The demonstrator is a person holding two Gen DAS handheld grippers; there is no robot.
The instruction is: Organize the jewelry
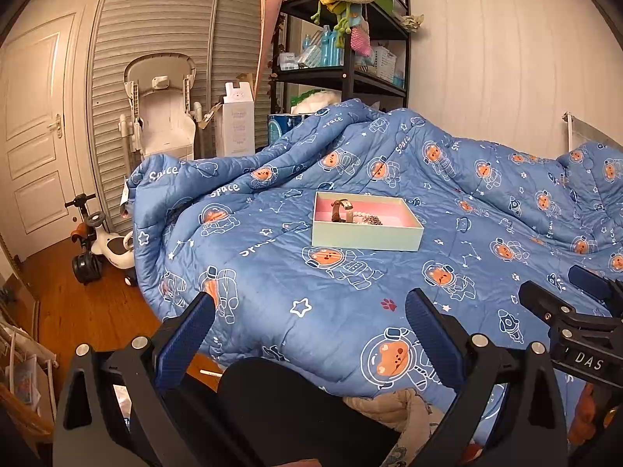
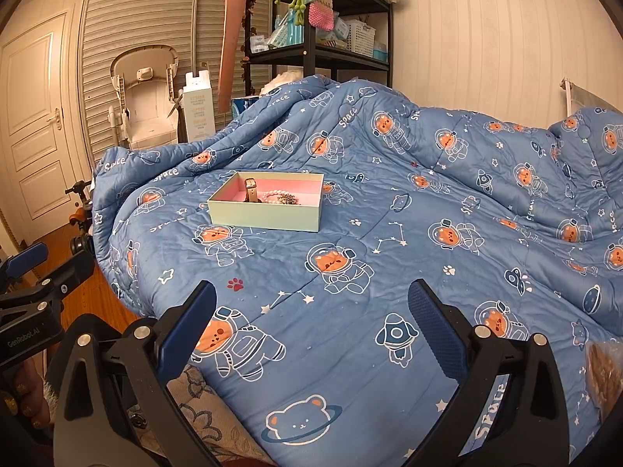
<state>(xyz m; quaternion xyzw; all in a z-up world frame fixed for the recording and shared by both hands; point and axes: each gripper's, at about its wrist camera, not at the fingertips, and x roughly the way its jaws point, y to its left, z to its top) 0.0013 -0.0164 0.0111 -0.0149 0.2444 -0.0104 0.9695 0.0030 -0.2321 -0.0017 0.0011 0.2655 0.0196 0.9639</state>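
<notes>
Left hand-held gripper and right hand-held gripper: both spread wide, empty | box on quilt, well ahead | watch, pearls inside; nothing loose visible — apparently nearly finished

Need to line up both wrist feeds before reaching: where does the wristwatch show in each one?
Left wrist: the wristwatch stands in the box's back-left part, just above picture centre.
Right wrist: the wristwatch is left of centre, upper half, same spot in the box.
Shared landmark: the pale green box on the blue quilt.
</notes>
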